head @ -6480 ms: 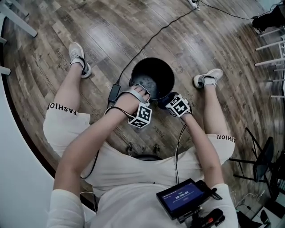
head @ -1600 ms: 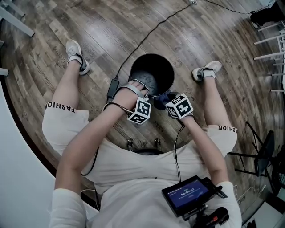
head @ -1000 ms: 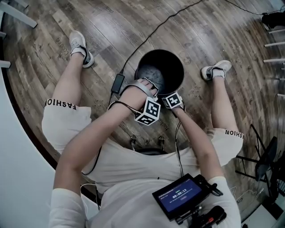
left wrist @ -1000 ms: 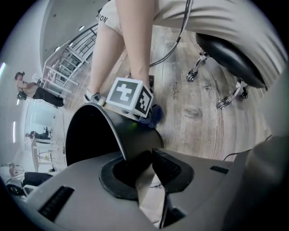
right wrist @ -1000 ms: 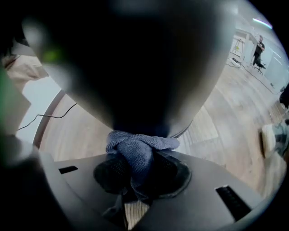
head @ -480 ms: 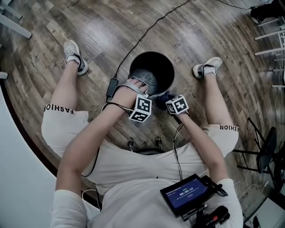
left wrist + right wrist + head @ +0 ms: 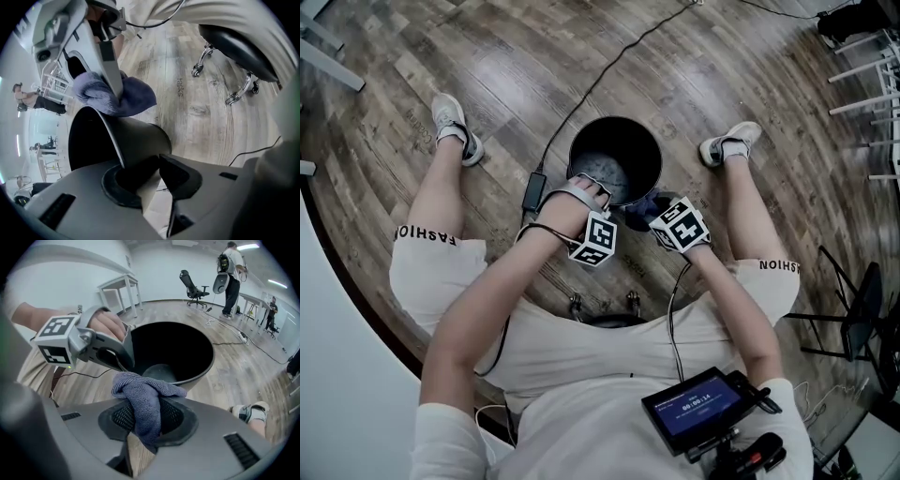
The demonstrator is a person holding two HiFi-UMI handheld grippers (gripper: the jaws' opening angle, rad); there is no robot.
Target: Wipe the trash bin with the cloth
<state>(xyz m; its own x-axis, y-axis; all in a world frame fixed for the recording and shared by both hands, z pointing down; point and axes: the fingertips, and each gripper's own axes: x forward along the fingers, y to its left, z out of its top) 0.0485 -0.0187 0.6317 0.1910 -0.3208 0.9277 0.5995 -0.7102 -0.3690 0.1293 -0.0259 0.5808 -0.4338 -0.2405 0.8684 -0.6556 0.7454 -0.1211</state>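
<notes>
Pinching the trash bin with jaws just tightened, the left gripper braces it; the right gripper, jaws clamping the cloth, should press firmly.

Your head camera looks steeply down from above your chest. It takes in your lap, both legs and the wooden floor, with the trash bin between your feet near mid-frame, well below the lens. The left gripper view sits low, almost against the bin's outer wall. It faces back toward you, past the cloth to the chair castors under your seat. The right gripper view faces the other way, out across the room, looking from close by over the cloth into the bin's mouth. All three views share the bin and the floor around it; both gripper views share the cloth.
</notes>
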